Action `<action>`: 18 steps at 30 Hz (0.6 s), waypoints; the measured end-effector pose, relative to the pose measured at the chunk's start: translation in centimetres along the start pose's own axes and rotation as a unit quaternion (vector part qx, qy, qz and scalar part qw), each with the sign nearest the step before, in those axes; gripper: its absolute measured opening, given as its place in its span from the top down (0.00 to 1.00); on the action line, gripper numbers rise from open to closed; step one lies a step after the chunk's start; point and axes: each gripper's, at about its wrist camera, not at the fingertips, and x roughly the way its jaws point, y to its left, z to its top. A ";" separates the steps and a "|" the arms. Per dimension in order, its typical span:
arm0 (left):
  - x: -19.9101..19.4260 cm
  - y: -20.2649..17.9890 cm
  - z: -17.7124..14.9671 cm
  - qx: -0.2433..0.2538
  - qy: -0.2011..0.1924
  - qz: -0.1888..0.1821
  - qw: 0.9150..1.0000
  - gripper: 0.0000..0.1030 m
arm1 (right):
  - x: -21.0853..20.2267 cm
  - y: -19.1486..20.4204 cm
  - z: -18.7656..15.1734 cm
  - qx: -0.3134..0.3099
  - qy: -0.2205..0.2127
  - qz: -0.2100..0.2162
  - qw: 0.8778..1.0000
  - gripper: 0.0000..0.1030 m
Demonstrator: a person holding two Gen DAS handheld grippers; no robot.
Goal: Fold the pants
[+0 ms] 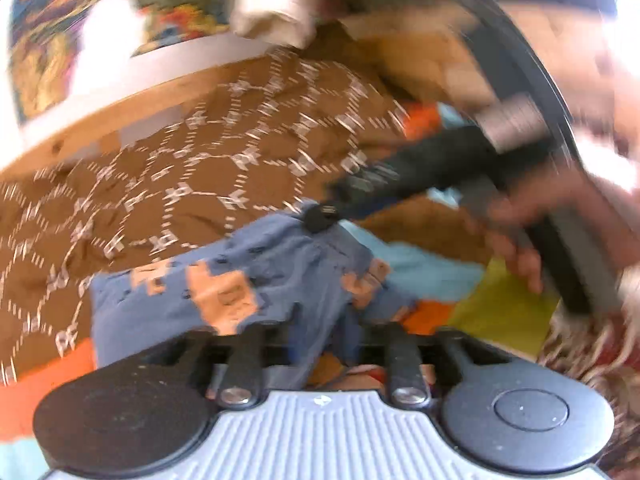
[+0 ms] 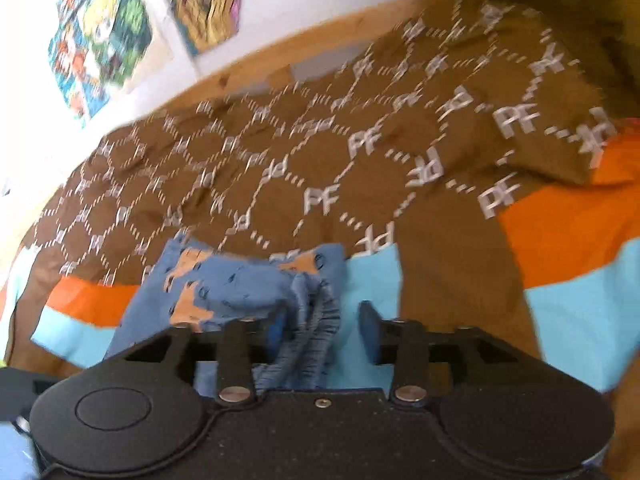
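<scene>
We see the small blue cotton pants with orange patches [image 2: 240,284] bunched at lower centre on the brown patterned bedspread [image 2: 320,160]. Our right hand-held gripper [image 2: 324,328] stands released around the gathered waistband; our left hand-held gripper [image 1: 320,344] straddles cloth, its grip unclear, probably regripping for a fold.

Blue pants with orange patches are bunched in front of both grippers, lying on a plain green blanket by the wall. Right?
Not quite. The pants are bunched there, but the blanket is brown with a white letter pattern, not plain green. The right wrist view shows it clearly.
</scene>
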 end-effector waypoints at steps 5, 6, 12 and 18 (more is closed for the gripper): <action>-0.7 7.0 1.0 -0.128 -0.036 0.092 0.987 0.26 | -1.9 3.8 -0.9 -0.098 -0.096 -0.089 0.987 0.06; 0.5 8.5 1.6 -0.137 -0.027 0.124 0.982 0.26 | -1.6 4.7 -0.9 -0.120 -0.106 -0.101 0.982 0.01; 7.6 12.7 1.6 -0.101 0.013 0.204 0.974 0.38 | 3.1 9.5 -1.1 -0.259 -0.103 -0.087 0.956 0.01; 9.2 13.2 -0.7 -0.132 0.015 0.239 0.962 0.26 | 4.9 6.0 -1.1 -0.231 -0.073 -0.159 0.957 0.01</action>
